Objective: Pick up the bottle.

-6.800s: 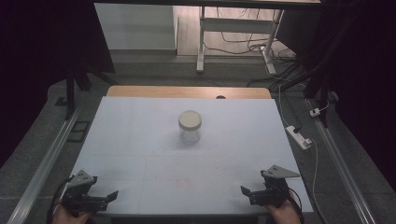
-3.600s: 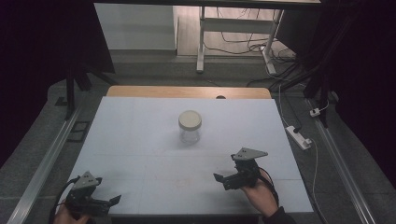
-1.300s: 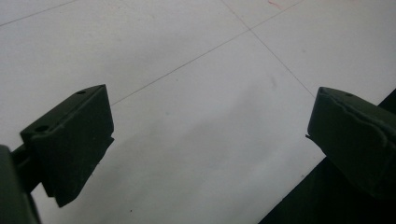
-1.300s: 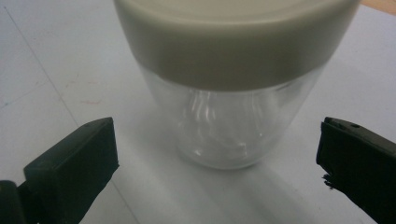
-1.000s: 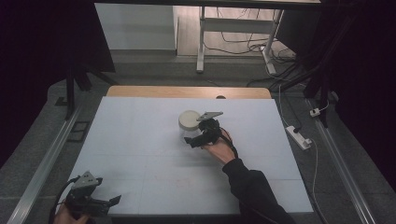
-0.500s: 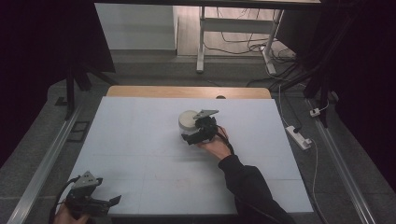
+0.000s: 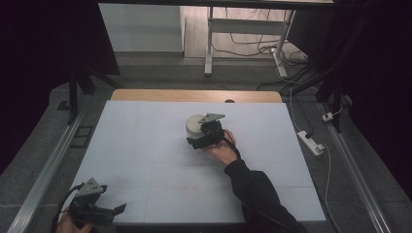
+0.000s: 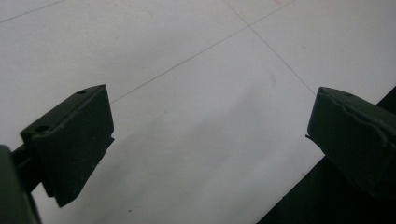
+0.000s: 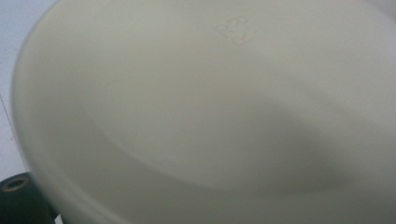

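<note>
Since earlier frame: right tool [image 7: 208,132] has crossed desk [image 7: 145,145] from lower right to jar [image 7: 194,124] at frame centre. Right jaws: can't tell if apart or closed. Left tool [image 8: 210,135] jaws apart, idle, lower left. Advice: centre jaws on cream lid [image 9: 210,107], close gently, keep jar upright.

Jar [image 7: 194,124]: the right gripper [image 7: 206,136] hides its near side in the high view; in the right gripper view its cream lid [image 9: 210,107] runs past three edges, masking the jaws' spacing.
</note>
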Demonstrator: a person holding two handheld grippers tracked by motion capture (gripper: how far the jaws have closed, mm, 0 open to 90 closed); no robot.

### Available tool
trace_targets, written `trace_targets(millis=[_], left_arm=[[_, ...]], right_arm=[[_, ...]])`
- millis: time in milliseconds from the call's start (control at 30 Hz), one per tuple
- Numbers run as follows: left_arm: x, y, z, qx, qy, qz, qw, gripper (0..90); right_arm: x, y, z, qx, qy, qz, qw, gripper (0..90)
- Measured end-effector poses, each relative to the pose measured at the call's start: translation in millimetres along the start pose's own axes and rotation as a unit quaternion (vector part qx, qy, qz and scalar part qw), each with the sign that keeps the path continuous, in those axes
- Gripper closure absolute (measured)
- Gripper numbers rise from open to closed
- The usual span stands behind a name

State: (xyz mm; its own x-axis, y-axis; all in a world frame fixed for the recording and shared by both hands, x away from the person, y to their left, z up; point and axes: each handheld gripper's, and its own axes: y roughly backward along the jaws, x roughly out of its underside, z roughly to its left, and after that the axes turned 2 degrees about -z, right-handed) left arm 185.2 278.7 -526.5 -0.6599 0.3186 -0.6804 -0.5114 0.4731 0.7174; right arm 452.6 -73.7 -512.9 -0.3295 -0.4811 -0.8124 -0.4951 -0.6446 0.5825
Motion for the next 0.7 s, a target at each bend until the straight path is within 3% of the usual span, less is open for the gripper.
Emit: trace_targets(millis=[300,700], left_arm=[[-0.1,-0.1,-0.2,0.000,-0.001,0.001,1.0000,1.6],[-0.2,-0.2,-0.5,-0.001,-0.002,0.001,1.0000,1.6]], right_arm=[[0.9,3.6,4.3,0.016,0.002,-0.001,0.9999,6.2],[3.5,15.0,6.6,0.002,0.001,0.012,0.9999,6.2]])
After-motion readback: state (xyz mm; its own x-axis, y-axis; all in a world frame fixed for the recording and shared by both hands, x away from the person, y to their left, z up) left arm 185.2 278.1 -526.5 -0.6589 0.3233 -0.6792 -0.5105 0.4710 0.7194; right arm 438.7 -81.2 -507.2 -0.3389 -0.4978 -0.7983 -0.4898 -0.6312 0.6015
